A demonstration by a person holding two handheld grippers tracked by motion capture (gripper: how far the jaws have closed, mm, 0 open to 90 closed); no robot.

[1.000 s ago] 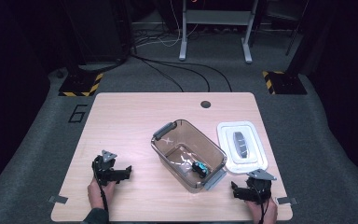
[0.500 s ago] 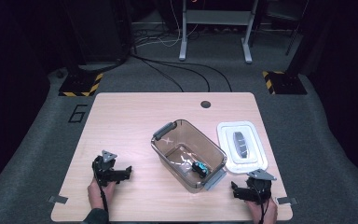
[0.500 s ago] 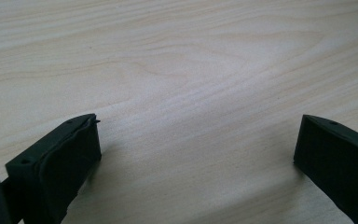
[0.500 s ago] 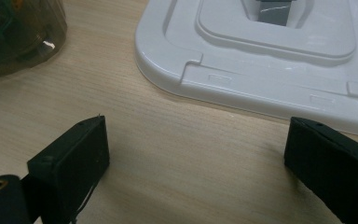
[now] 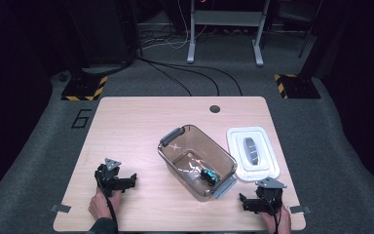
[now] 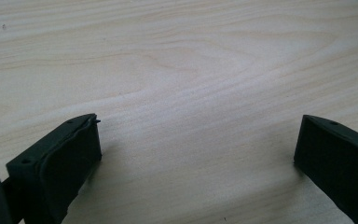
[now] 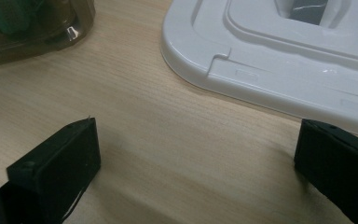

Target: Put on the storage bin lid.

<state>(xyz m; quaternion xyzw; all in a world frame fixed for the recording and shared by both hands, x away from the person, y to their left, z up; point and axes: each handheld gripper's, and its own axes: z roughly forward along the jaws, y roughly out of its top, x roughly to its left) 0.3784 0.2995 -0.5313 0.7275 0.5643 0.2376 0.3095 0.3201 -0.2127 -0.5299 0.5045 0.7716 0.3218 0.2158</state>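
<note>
A clear brown bin with grey latches stands at mid-table, and a small black and teal object lies inside it. Its white lid with a grey handle lies flat to the right. My left gripper rests low at the near left, open over bare wood. My right gripper sits at the near right, below the lid. Its jaws have just been opening and stand open with nothing between them. The lid's edge and the bin's corner lie just ahead.
The wooden table has a round cable hole near its far edge. Grey tape tabs mark the near corners. Cables and yellow-black striped bases lie on the grey floor beyond.
</note>
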